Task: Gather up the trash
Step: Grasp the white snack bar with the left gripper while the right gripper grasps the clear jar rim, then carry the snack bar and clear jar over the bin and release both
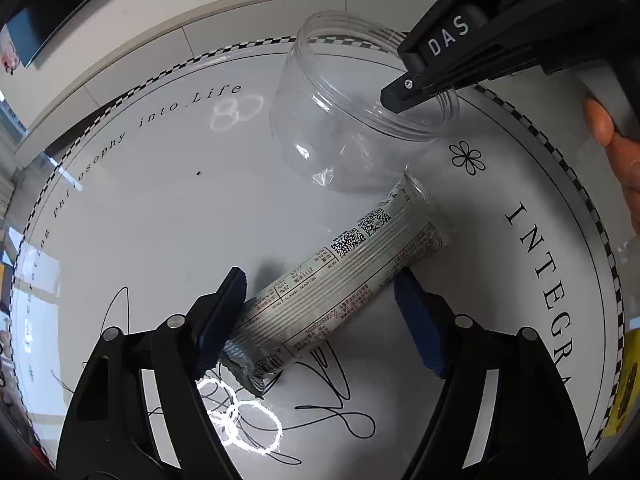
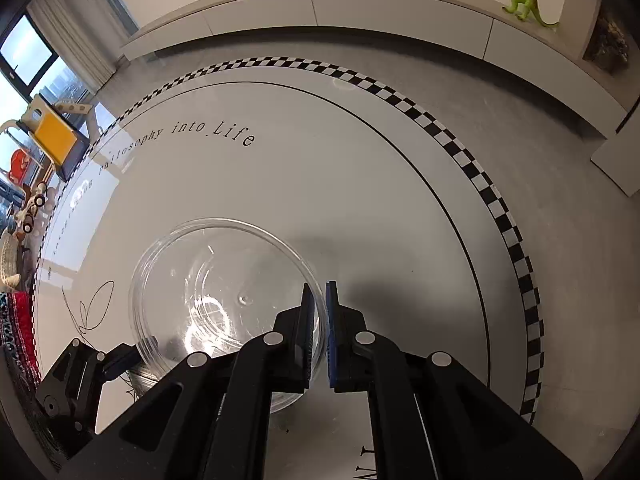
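wrapper [image 1: 340, 284]: lies on the bench between the left gripper [image 1: 320, 316] jaws, long axis slanting across the gap
left jaws: spread — not yet pinching
right gripper [image 2: 318, 332]: pinching the clear jar [image 2: 224, 300] rim

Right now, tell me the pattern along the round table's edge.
A black-and-white checkered band rings the table; the right wrist view shows it best.

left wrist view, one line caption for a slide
Left gripper straddles a silver wrapper; right gripper pinches a clear jar's rim.
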A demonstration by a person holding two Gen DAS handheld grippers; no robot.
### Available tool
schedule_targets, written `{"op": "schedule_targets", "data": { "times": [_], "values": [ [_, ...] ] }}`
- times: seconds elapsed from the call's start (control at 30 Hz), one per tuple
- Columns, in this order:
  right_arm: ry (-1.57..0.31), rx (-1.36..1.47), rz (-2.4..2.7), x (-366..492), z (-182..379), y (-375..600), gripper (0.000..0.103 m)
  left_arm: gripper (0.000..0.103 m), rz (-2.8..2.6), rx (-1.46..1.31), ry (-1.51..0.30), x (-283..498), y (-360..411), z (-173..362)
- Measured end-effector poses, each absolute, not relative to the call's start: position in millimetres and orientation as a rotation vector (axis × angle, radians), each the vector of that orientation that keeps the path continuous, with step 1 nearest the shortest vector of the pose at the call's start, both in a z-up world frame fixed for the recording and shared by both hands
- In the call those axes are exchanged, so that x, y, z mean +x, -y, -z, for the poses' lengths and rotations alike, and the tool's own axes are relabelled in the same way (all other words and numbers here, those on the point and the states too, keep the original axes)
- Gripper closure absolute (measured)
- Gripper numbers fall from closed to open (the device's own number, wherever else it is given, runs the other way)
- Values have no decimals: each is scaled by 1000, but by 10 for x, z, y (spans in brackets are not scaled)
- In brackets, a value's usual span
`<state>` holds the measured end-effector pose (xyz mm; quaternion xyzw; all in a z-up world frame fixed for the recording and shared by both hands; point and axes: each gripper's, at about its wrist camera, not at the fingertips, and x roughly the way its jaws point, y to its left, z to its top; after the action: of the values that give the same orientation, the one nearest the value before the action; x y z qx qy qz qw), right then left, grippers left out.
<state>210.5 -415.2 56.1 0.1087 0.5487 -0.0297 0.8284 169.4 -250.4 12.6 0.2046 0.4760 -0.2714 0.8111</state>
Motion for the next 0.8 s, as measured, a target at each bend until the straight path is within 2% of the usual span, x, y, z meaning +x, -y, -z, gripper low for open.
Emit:
{"op": "schedule_targets", "data": {
  "times": [0.2,0.27,0.43,0.8],
  "values": [
    [-1110,260,83,1950,-737,4146,98,63,626,289,-1116,1726,2277,-189],
    [-1096,261,93,1892,-814,4154,98,66,637,254,-1137,1683,2214,-187],
    [-1084,261,82,1693,-955,4066,99,67,634,205,-1159,1473,2055,-195],
    [-1095,218,-23,1200,-1142,3373,99,68,555,179,-1081,1105,1356,-484]
  ]
}}
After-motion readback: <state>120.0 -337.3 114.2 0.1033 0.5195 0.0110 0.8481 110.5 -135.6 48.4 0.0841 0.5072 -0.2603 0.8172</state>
